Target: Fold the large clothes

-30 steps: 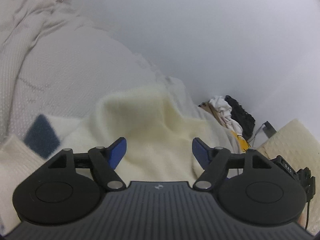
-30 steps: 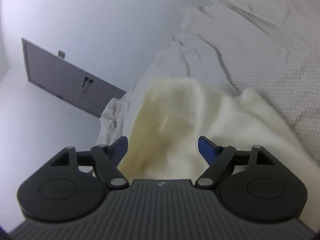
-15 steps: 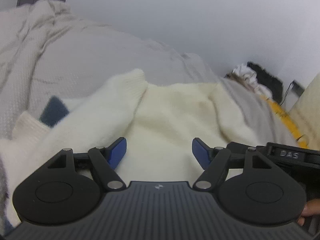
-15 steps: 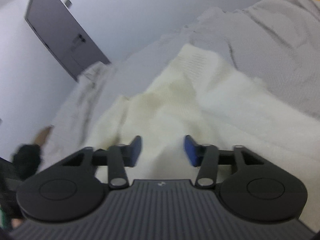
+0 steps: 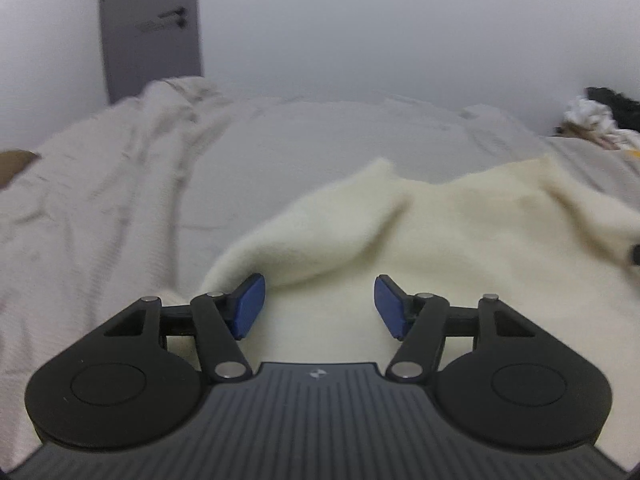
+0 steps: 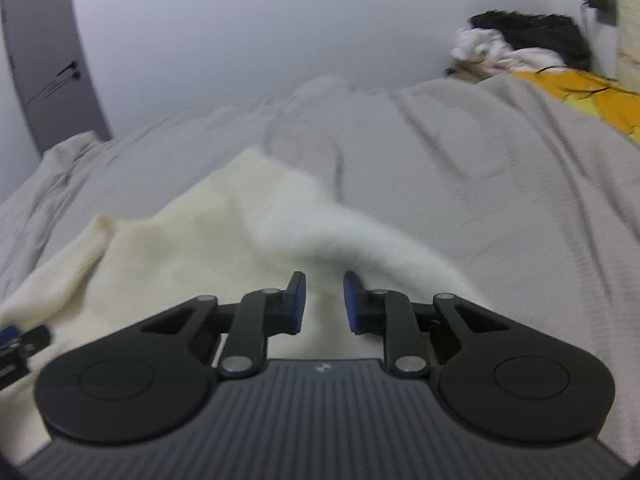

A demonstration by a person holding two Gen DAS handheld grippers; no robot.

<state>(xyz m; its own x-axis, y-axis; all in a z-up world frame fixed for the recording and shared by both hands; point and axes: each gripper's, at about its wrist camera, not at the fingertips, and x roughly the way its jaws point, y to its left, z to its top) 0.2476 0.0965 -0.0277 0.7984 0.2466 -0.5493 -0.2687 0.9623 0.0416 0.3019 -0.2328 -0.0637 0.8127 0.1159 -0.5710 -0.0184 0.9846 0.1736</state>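
Fluffy cream sweater (image 5: 460, 248), rumpled, spread flat across the grey bedcover (image 5: 280, 140), one sleeve folded over

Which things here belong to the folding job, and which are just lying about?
Part of the job:
cream sweater
left gripper
right gripper

Lying about:
grey bedspread
pile of clothes
yellow cloth
door

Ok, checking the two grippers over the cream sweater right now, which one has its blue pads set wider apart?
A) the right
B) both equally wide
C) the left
C: the left gripper shows a broad gap between its pads over the cream sweater, while the right gripper has only a narrow gap.
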